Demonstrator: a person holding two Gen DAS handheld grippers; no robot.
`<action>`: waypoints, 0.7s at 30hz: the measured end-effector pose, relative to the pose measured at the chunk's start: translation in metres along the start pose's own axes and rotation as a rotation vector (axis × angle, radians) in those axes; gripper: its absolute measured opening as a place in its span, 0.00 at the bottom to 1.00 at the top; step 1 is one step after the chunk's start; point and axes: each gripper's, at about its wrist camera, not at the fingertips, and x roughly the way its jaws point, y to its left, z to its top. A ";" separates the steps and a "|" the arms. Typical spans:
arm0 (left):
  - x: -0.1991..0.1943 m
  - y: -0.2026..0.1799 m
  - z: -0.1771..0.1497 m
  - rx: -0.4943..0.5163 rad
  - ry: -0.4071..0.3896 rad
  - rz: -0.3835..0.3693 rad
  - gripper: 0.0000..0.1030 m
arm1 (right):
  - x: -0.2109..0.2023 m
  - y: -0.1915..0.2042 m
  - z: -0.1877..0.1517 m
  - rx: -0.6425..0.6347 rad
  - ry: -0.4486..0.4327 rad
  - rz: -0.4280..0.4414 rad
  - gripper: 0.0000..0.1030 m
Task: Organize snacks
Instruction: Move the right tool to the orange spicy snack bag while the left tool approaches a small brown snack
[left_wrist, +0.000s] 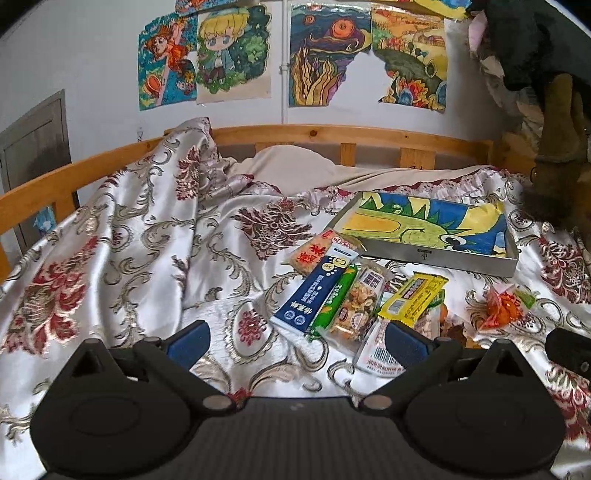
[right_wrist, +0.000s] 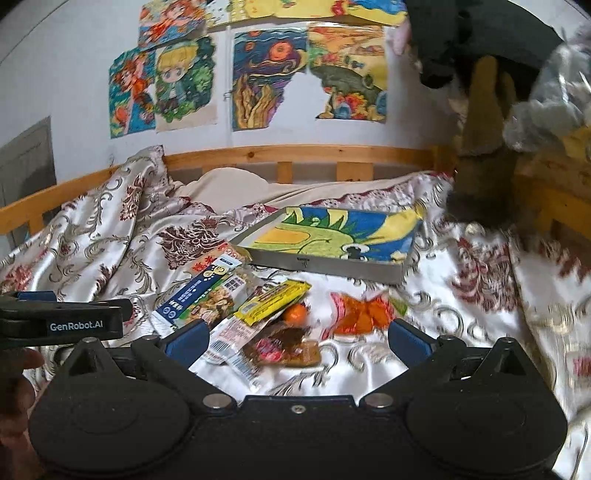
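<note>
A: L gripper (left_wrist: 295, 341) status?

B: Jaws spread wide, nothing between the blue pads (left_wrist: 190, 341). Hovers over the floral bedspread (left_wrist: 129, 258), just short of the snack pile.

A: R gripper (right_wrist: 297, 338)?

B: Same, jaws released, holding nothing. Low over the bedspread w/ the near end of the pile between its fingers in view. Can't tell if it touches anything. Right wrist view is blurred on the right side.

A: Where are the snacks?

B: Loose heap mid-bed, just in front of the tray (left_wrist: 436, 260). Navy stick pack (left_wrist: 317, 291) lies diagonal, green pack (left_wrist: 334, 295) beside it, clear bag of mixed nuts (left_wrist: 360, 306) next, all touching. Orange-labelled rice cracker (left_wrist: 314, 253) at the far end, nearest the tray corner. Yellow packet (left_wrist: 412, 295) overlaps the heap's right side. Orange wrapper (left_wrist: 502, 308) sits apart, to the right.

A: Tray contents?

B: A colourful drawing lines the bottom. No snacks in it.

A: Else?

B: L gripper body, marked GenRobot.AI, shows at left edge of right wrist view. Wooden bed rail (left_wrist: 295, 133) behind, drawings (left_wrist: 236, 55) on wall.
</note>
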 end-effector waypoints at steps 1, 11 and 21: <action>0.005 -0.001 0.002 -0.003 0.002 -0.004 1.00 | 0.005 -0.002 0.003 -0.008 0.004 0.008 1.00; 0.052 -0.014 0.021 0.051 -0.002 -0.074 1.00 | 0.054 -0.030 0.021 -0.009 0.039 0.113 1.00; 0.090 -0.030 0.027 0.111 0.050 -0.131 1.00 | 0.104 -0.067 0.026 0.106 0.122 0.151 0.99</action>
